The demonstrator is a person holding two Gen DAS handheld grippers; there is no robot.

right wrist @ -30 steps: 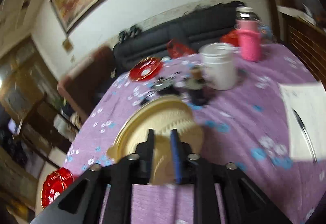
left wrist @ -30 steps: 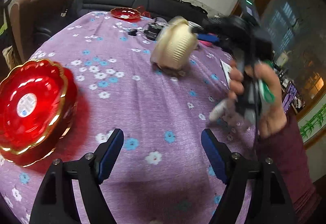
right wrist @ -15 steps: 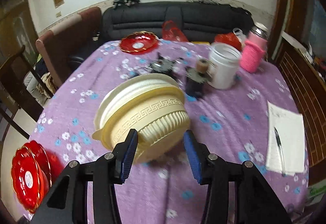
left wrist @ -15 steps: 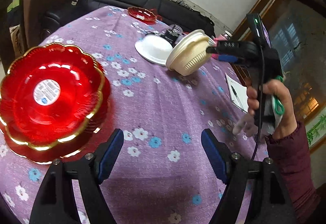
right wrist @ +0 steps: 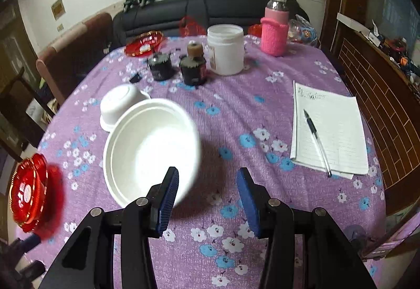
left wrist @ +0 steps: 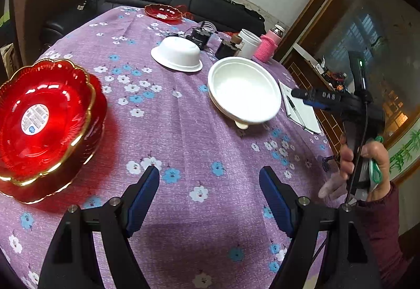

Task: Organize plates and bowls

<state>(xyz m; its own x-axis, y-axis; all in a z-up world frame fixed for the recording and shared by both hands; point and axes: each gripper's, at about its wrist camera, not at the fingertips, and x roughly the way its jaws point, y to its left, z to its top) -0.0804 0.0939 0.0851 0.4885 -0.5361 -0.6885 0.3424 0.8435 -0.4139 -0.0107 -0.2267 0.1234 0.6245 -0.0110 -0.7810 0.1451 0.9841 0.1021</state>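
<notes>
A large white bowl (left wrist: 245,90) (right wrist: 151,147) stands upright on the purple floral tablecloth. A smaller white bowl (left wrist: 178,53) (right wrist: 120,105) lies upside down just behind it. A stack of red gold-rimmed plates (left wrist: 44,115) (right wrist: 27,195) sits at the table's left edge. One more red plate (left wrist: 162,11) (right wrist: 143,43) is at the far side. My left gripper (left wrist: 208,195) is open and empty above the near cloth. My right gripper (right wrist: 207,199) is open and empty, just right of the large bowl; in the left wrist view it shows as a hand-held tool (left wrist: 338,102).
A notepad with a pen (right wrist: 328,128) lies at the right. A white jar (right wrist: 225,48), a pink-sleeved bottle (right wrist: 274,29) and two dark small containers (right wrist: 193,65) stand at the back. A black sofa and a chair are behind the table.
The right gripper opened and let go of the large bowl, which went from held on its side to upright on the cloth. The gripper drew back to the right.
</notes>
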